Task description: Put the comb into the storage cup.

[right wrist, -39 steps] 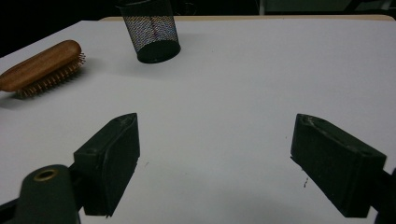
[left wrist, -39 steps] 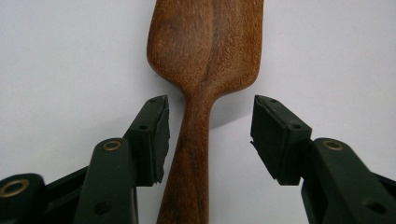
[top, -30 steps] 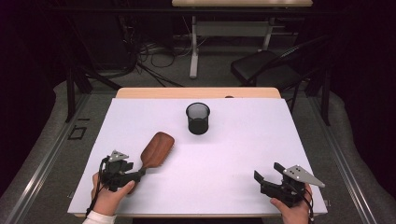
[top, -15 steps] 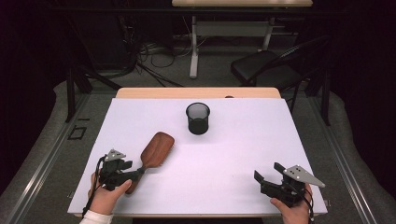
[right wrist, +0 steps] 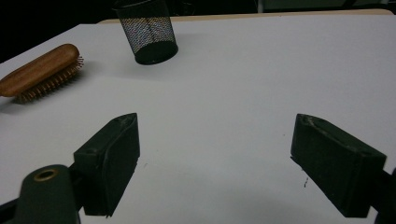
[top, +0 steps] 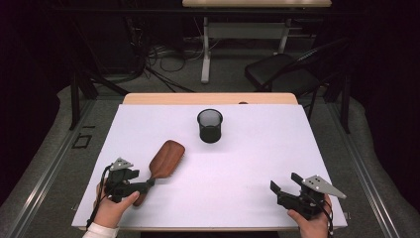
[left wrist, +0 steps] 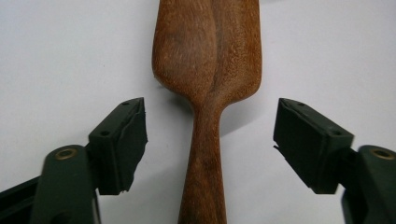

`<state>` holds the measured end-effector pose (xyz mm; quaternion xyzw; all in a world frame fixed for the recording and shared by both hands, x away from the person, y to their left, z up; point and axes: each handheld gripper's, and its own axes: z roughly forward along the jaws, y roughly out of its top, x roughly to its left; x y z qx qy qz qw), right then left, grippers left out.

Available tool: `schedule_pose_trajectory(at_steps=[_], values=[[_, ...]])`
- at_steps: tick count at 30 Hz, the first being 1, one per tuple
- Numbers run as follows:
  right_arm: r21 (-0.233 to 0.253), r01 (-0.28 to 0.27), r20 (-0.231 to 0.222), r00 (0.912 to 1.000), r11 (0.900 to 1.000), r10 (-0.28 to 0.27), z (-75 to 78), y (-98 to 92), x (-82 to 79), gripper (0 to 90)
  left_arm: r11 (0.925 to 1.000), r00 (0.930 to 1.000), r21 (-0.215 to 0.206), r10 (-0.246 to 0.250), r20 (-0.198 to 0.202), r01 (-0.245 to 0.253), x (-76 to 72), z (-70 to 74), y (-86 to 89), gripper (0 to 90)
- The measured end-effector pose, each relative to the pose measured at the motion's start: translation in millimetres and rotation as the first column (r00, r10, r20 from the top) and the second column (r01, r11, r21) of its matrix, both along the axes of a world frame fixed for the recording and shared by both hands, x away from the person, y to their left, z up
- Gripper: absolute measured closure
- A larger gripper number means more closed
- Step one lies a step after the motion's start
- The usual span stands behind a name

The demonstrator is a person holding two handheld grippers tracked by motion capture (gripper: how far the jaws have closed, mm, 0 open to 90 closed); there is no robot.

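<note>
The big white table (top: 237, 168) is stretching across the high view, its pale wooden edge (top: 208, 98) peeking out along the far side. Beyond it, a dark chair (top: 282, 74) is sitting on the floor behind the table's far right corner.

On the table, toward the far middle, a black mesh cup (top: 210, 125) is standing upright, well apart from everything else; in the right gripper view the mesh cup (right wrist: 147, 30) is showing at the top, left of centre.

Now the wooden hairbrush (top: 163, 161): it is lying bristles down on the left half of the table, head pointing toward the far side, handle running back toward the person. In the right gripper view the hairbrush (right wrist: 39, 72) is showing side-on with its bristles against the table.

The left gripper (top: 141, 187) is sitting at the brush's handle end, held in the person's left hand (top: 111, 208). In the left gripper view, the left gripper (left wrist: 210, 135) is spread wide, released, the hairbrush (left wrist: 208, 70) handle running straight up between the jaws with clear white table on both sides, touching neither pad.

Over at the near right corner, the right gripper (top: 285, 184) is resting in the person's right hand (top: 312, 223), well apart from brush and cup. In its own view the right gripper (right wrist: 212, 140) is gaping open, nothing but bare table between the jaws.
</note>
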<state>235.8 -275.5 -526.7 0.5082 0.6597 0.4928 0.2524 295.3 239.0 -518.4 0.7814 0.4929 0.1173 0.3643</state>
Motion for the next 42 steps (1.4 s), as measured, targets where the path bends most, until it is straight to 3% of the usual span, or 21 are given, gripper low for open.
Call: schedule_pose_trajectory(at_steps=[5, 9, 20, 29, 42], values=[[0.003, 0.001, -0.010, 0.9999, 1.000, -0.001, -0.7, -0.5, 0.5, 15.5, 1.0000, 0.9994, 0.002, -0.005, -0.036, 0.005, 4.0, -0.6, -1.0, 6.5], [0.005, 0.004, -0.009, 1.0000, 1.000, -0.004, -1.1, 0.0, 0.8, 15.5, 0.9999, 0.9984, -0.010, -0.006, -0.056, 0.005, 7.6, -1.4, -0.5, 0.5], [0.006, -0.002, -0.011, 0.9999, 1.000, 0.002, -1.7, 1.1, 0.8, 15.5, 0.9995, 0.9941, -0.009, -0.030, -0.105, 0.029, 14.3, 3.2, 5.2, 0.5], [0.005, -0.002, -0.017, 0.9999, 1.000, 0.002, -2.1, 1.3, 1.0, 15.5, 0.9949, 0.9914, 0.066, -0.068, -0.111, 0.076, 21.3, 5.4, 3.8, 0.5], [0.009, -0.002, -0.020, 0.9998, 1.000, 0.002, -2.8, 2.6, 1.4, 15.5, 0.9927, 0.9825, 0.082, -0.073, -0.171, 0.088, 26.9, 8.1, 6.0, 0.6]])
